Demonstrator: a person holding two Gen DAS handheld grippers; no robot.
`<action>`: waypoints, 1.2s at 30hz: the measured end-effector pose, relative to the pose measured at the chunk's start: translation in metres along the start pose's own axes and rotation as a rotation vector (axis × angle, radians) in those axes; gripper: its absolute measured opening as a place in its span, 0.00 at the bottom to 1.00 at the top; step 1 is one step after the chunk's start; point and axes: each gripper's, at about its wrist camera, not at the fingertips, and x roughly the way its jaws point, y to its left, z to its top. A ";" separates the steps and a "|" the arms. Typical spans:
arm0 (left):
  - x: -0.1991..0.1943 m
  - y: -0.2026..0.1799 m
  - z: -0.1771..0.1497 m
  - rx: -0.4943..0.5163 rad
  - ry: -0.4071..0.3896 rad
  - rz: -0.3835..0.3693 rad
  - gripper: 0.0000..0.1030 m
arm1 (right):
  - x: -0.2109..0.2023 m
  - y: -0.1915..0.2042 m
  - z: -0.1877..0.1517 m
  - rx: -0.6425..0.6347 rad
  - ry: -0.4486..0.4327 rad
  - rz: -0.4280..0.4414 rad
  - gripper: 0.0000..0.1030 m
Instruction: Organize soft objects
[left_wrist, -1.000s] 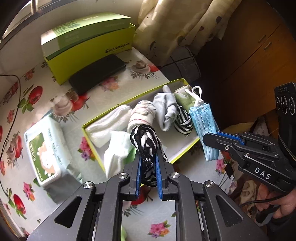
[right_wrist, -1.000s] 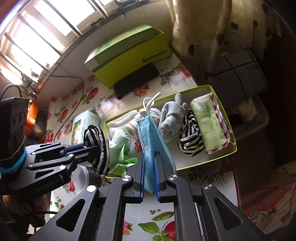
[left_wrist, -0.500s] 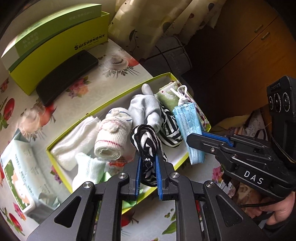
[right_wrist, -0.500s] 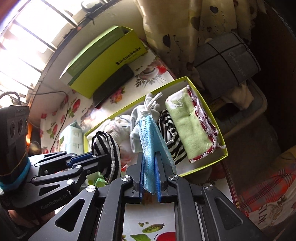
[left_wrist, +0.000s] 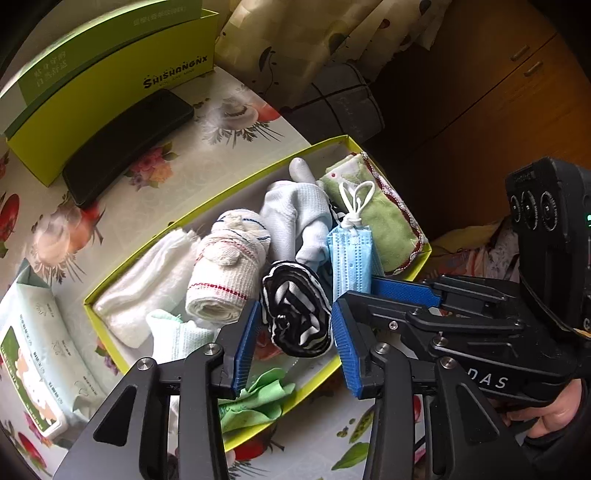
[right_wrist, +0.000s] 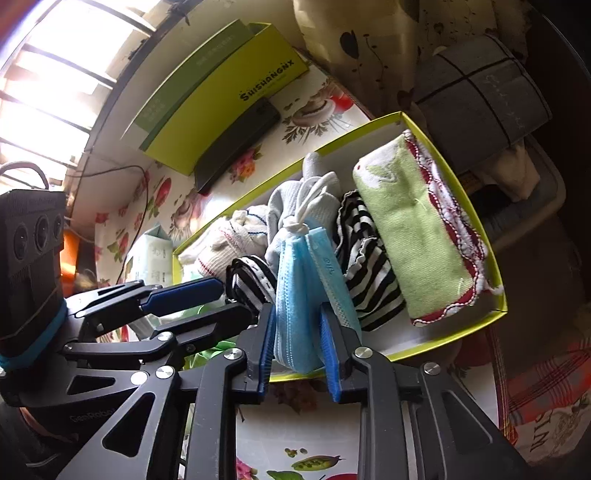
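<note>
Between the opening jaws of the left gripper, rolled black-and-white striped sock sits free in yellow-green cardboard box. Right gripper jaws opening around folded blue face mask, box below.

This is a lived-in home. The tabletop wears a glossy oilcloth printed with flowers and fruit, a patterned curtain hangs behind it, and wooden cupboard doors stand to the side. A barred window lets in daylight, and a pack of wet wipes lies nearby.
</note>
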 end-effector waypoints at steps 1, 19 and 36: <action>-0.003 0.001 -0.001 -0.007 -0.007 -0.004 0.40 | 0.000 0.001 0.000 -0.003 0.002 0.006 0.27; -0.048 0.016 -0.027 -0.048 -0.080 0.029 0.40 | -0.019 0.042 -0.014 -0.134 0.006 -0.048 0.28; -0.101 0.019 -0.079 -0.097 -0.155 0.118 0.40 | -0.064 0.119 -0.051 -0.335 -0.052 -0.276 0.43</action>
